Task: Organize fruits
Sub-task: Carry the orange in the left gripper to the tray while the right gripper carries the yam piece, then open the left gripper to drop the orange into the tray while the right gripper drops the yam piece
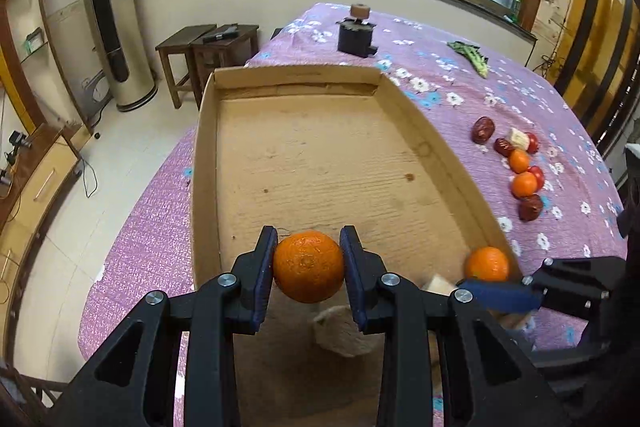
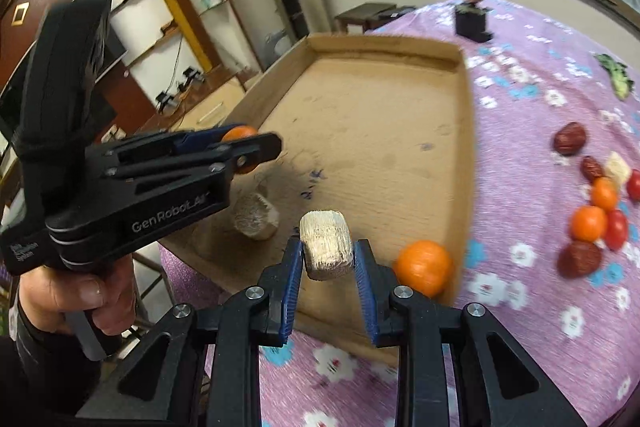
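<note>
I start with the bed (image 1: 460,75) under its purple flowered cover, which carries everything; it looks like a bed, not a table. On it lies the cardboard tray (image 1: 204,155), long axis running away from me in both views, its floor mostly bare.

My left tool (image 1: 308,261) is pinching an orange (image 1: 308,267) between its blue pads, held above the near end of the tray floor, so the drop point lies straight below and slightly ahead. My right tool (image 2: 327,259) has its jaws around a pale ridged chunk (image 2: 326,245), over the near edge of the tray; the left pad looks to touch it, but I cannot tell whether the right one does, so I cannot call the grip closed. Of the two, the left is deeper into the tray, the right nearer its right wall.

Already in the tray: a second orange (image 2: 424,267) against the right wall, near the right tool, and another pale chunk (image 2: 256,221) just below the left tool.

The remaining pile (image 1: 516,167) of oranges, red dates, tomatoes and a pale piece lies on the cover to the right of the tray, well apart from both tools, nearer the right one.

The right view is motion-blurred, and the left tool body hides the tray's near-left corner there. What the pale chunks are, I cannot make out.
</note>
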Motion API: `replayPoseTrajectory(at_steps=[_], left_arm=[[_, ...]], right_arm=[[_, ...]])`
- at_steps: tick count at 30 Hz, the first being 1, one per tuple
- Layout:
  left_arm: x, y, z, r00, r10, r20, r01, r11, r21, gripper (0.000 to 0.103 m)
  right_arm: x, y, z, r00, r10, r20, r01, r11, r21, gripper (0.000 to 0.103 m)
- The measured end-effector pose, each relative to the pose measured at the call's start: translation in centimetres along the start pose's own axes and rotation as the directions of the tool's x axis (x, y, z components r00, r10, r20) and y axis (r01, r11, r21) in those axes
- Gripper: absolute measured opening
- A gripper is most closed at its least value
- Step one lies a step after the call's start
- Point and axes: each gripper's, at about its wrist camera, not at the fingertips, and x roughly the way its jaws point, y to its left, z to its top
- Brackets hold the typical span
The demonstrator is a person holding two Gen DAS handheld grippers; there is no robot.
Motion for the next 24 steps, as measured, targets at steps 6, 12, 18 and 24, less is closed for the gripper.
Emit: replayPoseTrajectory(at_steps=[6,12,18,24], left_arm=[[1.8,0.1,-0.7,0.997,0.009,-0.072,-0.009,1.000,-0.007,0.032],[0.7,-0.4,-0.8,0.998,0.039,-0.041,-0.039,0.999,0.001,0.069],[-0.8,-0.4,-0.3,0.999,0.030,-0.017,-0.031,0.999,-0.019,0.069],[-2.3,-2.0,0.3,1.000,-0.003,0.021,0.003,1.000,0.000,0.070]], right_arm=[[1.1,0.5,0.0,1.000,-0.005,-0.031,0.004,1.000,-0.013,0.030],[-0.2,-0.3,-0.4,1.000,-0.018,-0.012,0.018,1.000,0.006,0.043],[-3.6,-1.2,-1.3,0.999,-0.006,0.053,0.003,0.999,0.041,0.043],[-7.2,-3.9,-3.1,0.985,-0.119,0.126,0.105,0.988,0.108,0.043]])
